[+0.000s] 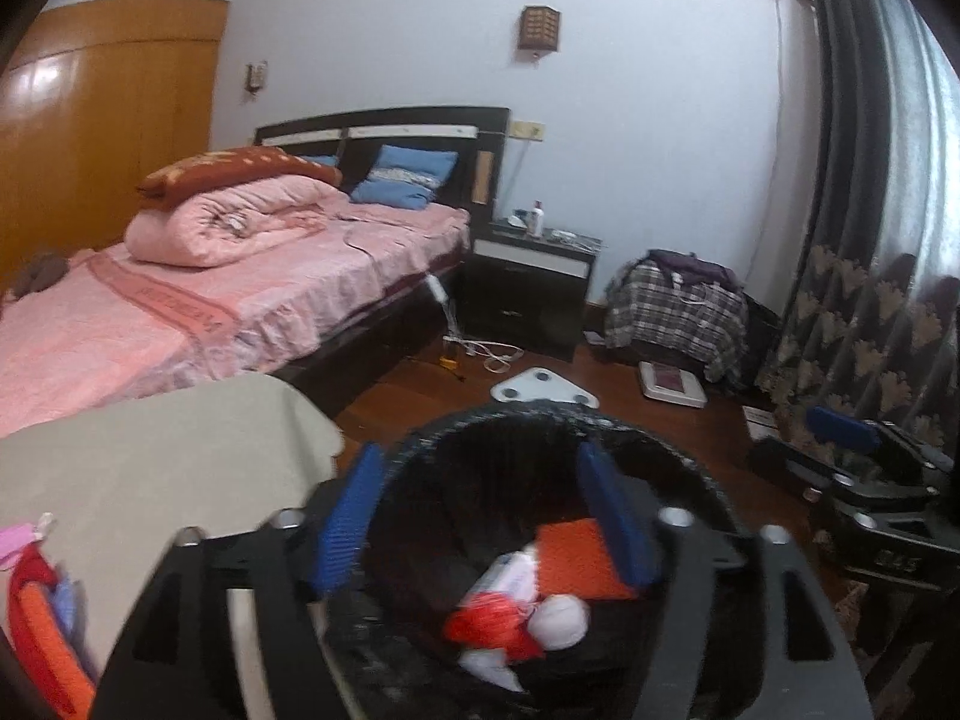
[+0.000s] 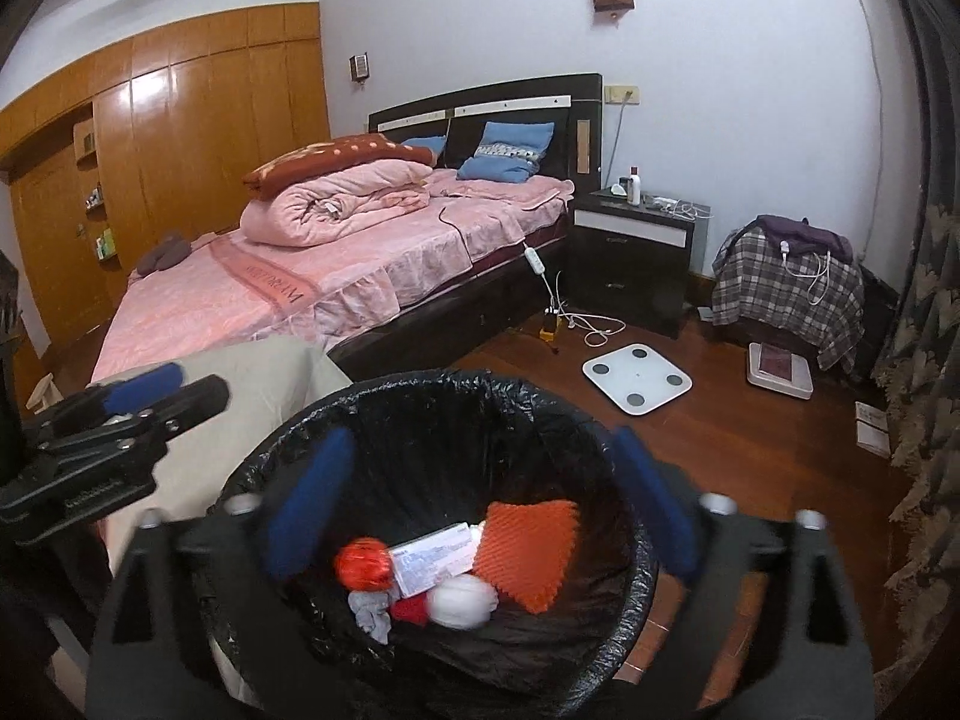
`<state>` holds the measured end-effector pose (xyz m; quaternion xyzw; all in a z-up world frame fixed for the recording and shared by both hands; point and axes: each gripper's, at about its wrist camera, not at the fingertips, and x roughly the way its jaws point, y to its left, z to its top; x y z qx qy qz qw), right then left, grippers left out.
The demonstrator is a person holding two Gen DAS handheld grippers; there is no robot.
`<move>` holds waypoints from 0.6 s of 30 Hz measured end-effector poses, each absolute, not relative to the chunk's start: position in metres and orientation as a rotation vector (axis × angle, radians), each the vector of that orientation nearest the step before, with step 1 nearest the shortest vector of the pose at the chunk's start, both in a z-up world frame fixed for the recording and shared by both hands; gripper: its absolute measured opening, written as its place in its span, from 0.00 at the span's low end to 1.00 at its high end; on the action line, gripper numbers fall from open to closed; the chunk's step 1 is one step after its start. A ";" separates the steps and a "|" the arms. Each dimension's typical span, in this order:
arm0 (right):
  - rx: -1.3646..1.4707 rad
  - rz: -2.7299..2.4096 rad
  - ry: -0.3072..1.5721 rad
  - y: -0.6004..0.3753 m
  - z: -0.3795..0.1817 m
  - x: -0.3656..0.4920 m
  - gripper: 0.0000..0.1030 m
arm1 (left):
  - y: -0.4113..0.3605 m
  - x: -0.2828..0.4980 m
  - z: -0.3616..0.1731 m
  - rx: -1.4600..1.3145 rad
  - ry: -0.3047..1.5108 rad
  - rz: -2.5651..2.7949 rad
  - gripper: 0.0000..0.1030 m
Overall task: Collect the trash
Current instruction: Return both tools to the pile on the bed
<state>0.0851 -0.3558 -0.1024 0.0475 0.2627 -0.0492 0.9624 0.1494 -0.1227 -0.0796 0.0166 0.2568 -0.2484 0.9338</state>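
Observation:
A bin [image 2: 336,414] lined with a black bag stands on the floor; its rim also shows in the left wrist view [image 1: 480,420]. Inside lie an orange textured pad [image 2: 531,552], a white printed packet [image 2: 429,558], a red ball [image 2: 363,564], a white ball [image 2: 462,600] and a grey scrap [image 2: 372,609]. My right gripper [image 2: 480,510] hangs open and empty above the bin. My left gripper [image 1: 486,516] is also open and empty over the bin, and shows at the left of the right wrist view [image 2: 162,390]. Red and pink items [image 1: 36,600] lie on the beige table.
A beige table [image 2: 252,372] stands left of the bin. A pink bed [image 2: 300,276] is behind. A white scale [image 2: 636,378], cables [image 2: 576,318], a nightstand [image 2: 630,264], a plaid-covered chair [image 2: 786,288] and a curtain [image 2: 924,330] surround the wooden floor.

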 end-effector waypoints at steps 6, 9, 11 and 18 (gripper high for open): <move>0.107 -0.059 0.534 -0.340 -0.096 0.085 0.95 | -0.075 0.143 -0.077 0.041 0.524 -0.386 0.91; 0.106 -0.024 0.526 -0.321 -0.096 0.085 0.95 | -0.043 0.137 -0.078 0.032 0.531 -0.313 0.92; 0.103 -0.002 0.526 -0.309 -0.095 0.086 0.95 | -0.023 0.133 -0.079 0.026 0.538 -0.267 0.92; 0.076 0.126 0.545 -0.248 -0.099 0.100 0.95 | 0.047 0.111 -0.090 0.031 0.553 -0.095 0.92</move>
